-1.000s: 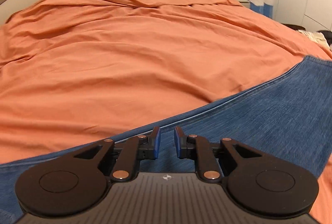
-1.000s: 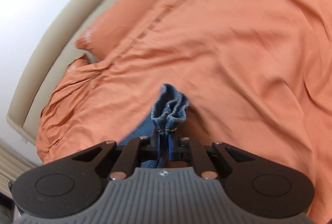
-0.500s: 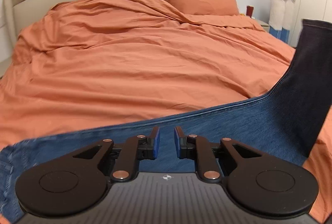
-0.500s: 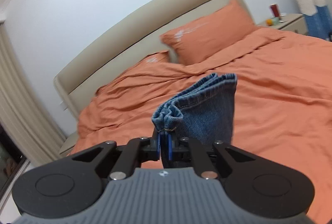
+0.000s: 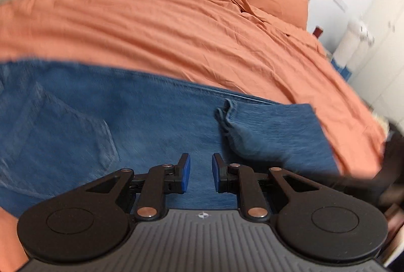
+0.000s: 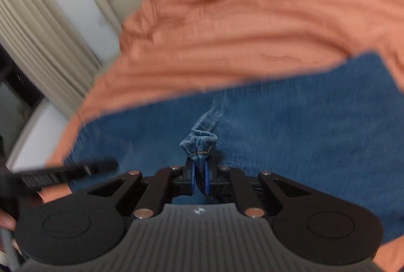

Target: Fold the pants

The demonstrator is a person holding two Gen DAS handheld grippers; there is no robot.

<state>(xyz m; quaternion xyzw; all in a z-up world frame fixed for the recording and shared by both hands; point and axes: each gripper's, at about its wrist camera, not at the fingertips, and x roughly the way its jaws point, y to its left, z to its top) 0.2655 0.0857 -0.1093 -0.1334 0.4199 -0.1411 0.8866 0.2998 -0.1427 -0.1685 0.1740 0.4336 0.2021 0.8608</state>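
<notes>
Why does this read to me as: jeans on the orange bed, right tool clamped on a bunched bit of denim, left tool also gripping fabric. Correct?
Not quite. The left tool grips nothing: the left wrist view shows its jaws apart and bare above the jeans. The rest holds: jeans on the orange bed, right tool clamped on bunched denim.

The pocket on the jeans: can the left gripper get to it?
Probably yes. The pocket lies face up on the jeans, just beside the left gripper, whose jaws are apart and empty. Nothing covers it.
</notes>
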